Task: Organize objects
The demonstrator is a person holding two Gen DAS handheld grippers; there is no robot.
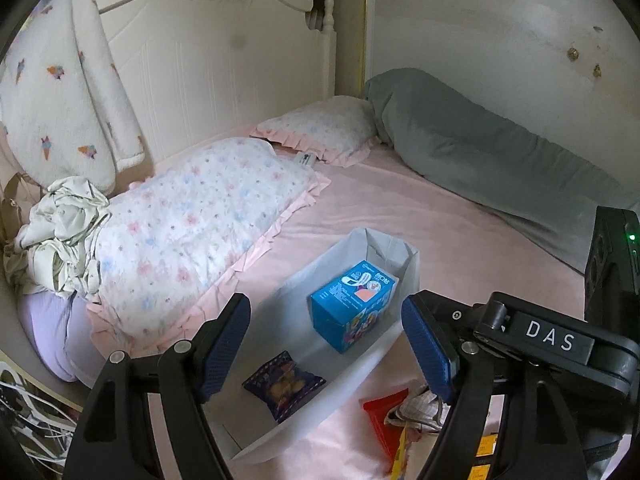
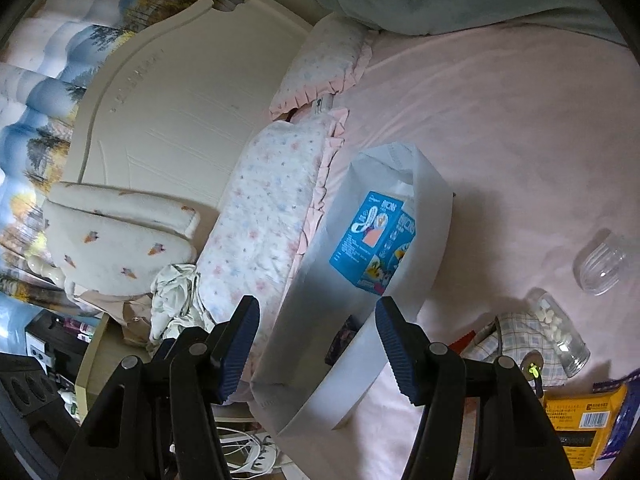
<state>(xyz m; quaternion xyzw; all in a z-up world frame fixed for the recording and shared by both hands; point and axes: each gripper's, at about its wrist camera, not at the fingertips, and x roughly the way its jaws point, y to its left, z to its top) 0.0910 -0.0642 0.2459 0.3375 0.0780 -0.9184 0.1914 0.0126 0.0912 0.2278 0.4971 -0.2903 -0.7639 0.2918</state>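
Observation:
A white storage bin point(image 1: 360, 364) point(image 2: 432, 216) lies on the pink bed. Inside it are a blue box point(image 1: 350, 304) point(image 2: 374, 240) and a dark purple snack packet point(image 1: 282, 384) point(image 2: 340, 338). My left gripper point(image 1: 326, 350) is open and empty, hovering over the bin's near end. My right gripper point(image 2: 316, 346) is open and empty above the bin's near edge; its body point(image 1: 552, 340) shows in the left wrist view. Loose on the sheet right of the bin are a red packet point(image 1: 384, 420), a plaid cloth point(image 2: 516, 340), a jar of white pieces point(image 2: 560, 332), a clear ribbed cup point(image 2: 600, 264) and a yellow packet point(image 2: 580, 428).
Two floral pillows point(image 1: 192, 248) point(image 1: 320, 132) lie by the white headboard point(image 1: 224, 68). A grey bolster point(image 1: 480, 152) runs along the wall. Crumpled clothes point(image 1: 60, 232) sit at the bed's left edge, cables point(image 1: 28, 420) on the floor below.

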